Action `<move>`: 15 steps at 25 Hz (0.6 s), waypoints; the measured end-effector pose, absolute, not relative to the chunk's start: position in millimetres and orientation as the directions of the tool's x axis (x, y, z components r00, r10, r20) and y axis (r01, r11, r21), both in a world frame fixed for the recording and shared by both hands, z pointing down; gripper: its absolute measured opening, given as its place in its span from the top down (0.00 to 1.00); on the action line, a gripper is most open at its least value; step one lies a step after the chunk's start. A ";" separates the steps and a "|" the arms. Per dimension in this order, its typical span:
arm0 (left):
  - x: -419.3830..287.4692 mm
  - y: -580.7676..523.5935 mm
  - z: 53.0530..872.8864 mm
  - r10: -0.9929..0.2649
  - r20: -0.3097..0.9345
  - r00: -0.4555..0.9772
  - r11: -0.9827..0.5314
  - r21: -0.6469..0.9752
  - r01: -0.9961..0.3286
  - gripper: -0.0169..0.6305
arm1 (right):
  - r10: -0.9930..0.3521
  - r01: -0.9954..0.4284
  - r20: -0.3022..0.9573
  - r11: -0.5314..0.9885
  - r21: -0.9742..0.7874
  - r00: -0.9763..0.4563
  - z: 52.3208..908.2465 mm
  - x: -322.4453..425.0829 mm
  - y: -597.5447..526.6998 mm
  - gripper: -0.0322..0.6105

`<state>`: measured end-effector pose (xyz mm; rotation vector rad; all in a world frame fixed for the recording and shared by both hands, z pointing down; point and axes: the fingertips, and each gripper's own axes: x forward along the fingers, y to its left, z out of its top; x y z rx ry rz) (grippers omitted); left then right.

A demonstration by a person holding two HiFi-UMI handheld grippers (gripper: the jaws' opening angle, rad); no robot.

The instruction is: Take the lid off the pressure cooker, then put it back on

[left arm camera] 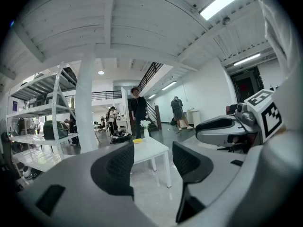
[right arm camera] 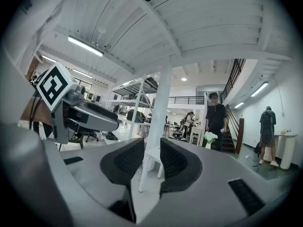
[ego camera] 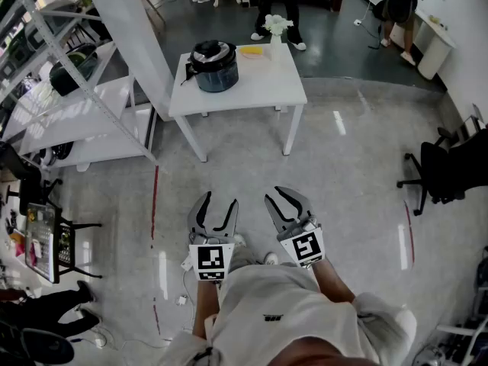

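- The round dark blue-grey pressure cooker (ego camera: 214, 73) stands on a white rectangular table (ego camera: 259, 90), near the table's far left corner as the head view shows it.
- Its black lid (ego camera: 213, 53) sits on top of the pot, closed over it.
- On the same table, to the right of the cooker, lie a small yellow object (ego camera: 252, 51) and a white vase of white flowers (ego camera: 276, 30), both clear of the pot.
- The person in a white shirt stands on the glossy grey floor (ego camera: 351, 166), well apart from the table, with both grippers held out in front of the body.
- The left gripper (ego camera: 218, 201) points towards the table; its jaws stand apart with a clear gap, and only floor and the distant table show between them in its own view (left arm camera: 152, 151).
- The right gripper (ego camera: 288, 204) is held just beside the left one; its jaws are parted by a narrower gap, with nothing between the pads (right arm camera: 151, 148).
- Neither gripper touches the cooker or anything else.
- A thick white pillar (ego camera: 130, 29) rises just left of the table, and white metal shelving (ego camera: 69, 97) loaded with dark items stands further left.
- A black office chair (ego camera: 446, 170) sits at the right edge of the head view.
- Several people stand beyond the table, at the far end of the room.
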<state>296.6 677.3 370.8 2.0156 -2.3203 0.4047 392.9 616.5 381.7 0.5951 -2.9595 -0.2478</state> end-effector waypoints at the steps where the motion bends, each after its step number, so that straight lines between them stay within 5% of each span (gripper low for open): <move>1: 298.5 674.8 372.5 -0.967 0.201 -0.155 0.122 -0.167 -0.978 0.56 | -0.393 -0.374 0.080 0.909 0.181 -0.916 382.8 393.4 612.8 0.78; 15: 255.2 610.7 392.8 -0.966 0.216 -0.144 0.115 -0.143 -0.983 0.57 | -0.399 -0.381 0.111 0.911 0.155 -0.910 399.7 344.6 541.0 0.78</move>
